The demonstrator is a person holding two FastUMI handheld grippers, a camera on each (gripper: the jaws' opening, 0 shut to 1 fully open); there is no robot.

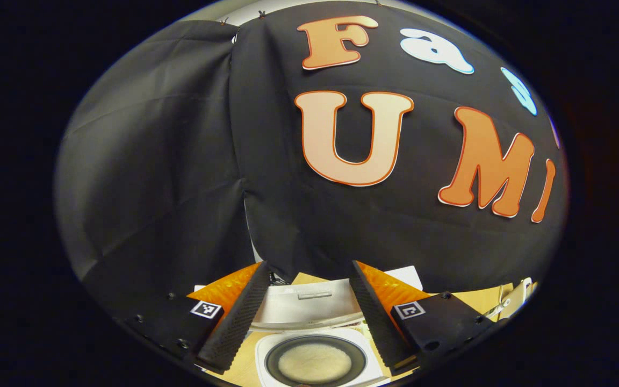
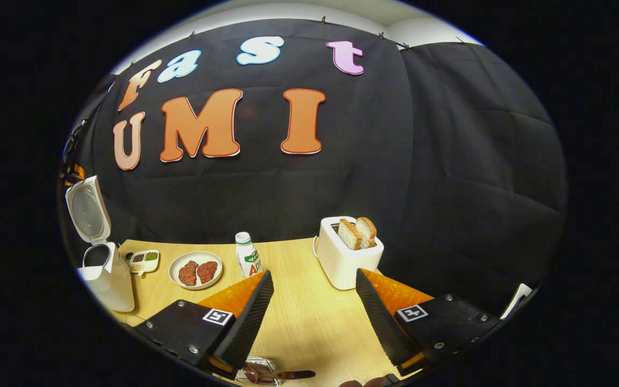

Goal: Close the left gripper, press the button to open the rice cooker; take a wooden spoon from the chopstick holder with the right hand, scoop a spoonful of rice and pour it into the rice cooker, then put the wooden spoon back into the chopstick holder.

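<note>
The white rice cooker (image 1: 376, 368) stands open right below my left gripper (image 1: 309, 266). Its lid (image 1: 304, 306) is tipped up and back, and the dark inner pot holds pale rice (image 1: 315, 363). The left gripper is open, with nothing between its fingers. In the right gripper view the same cooker (image 2: 106, 279) stands at the table's far left with its lid (image 2: 88, 209) raised. My right gripper (image 2: 314, 274) is open and holds nothing above the wooden table (image 2: 309, 317). Just below its left finger a dark wooden spoon (image 2: 288, 374) lies across a clear holder (image 2: 258, 371), partly cut off.
Beyond the right gripper stand a white toaster (image 2: 342, 260) with two bread slices, a small white bottle (image 2: 247, 258), a plate (image 2: 195, 270) with two pieces of meat and a small condiment dish (image 2: 144, 262). A pale object (image 1: 513, 298) at the table's right edge is too small to tell.
</note>
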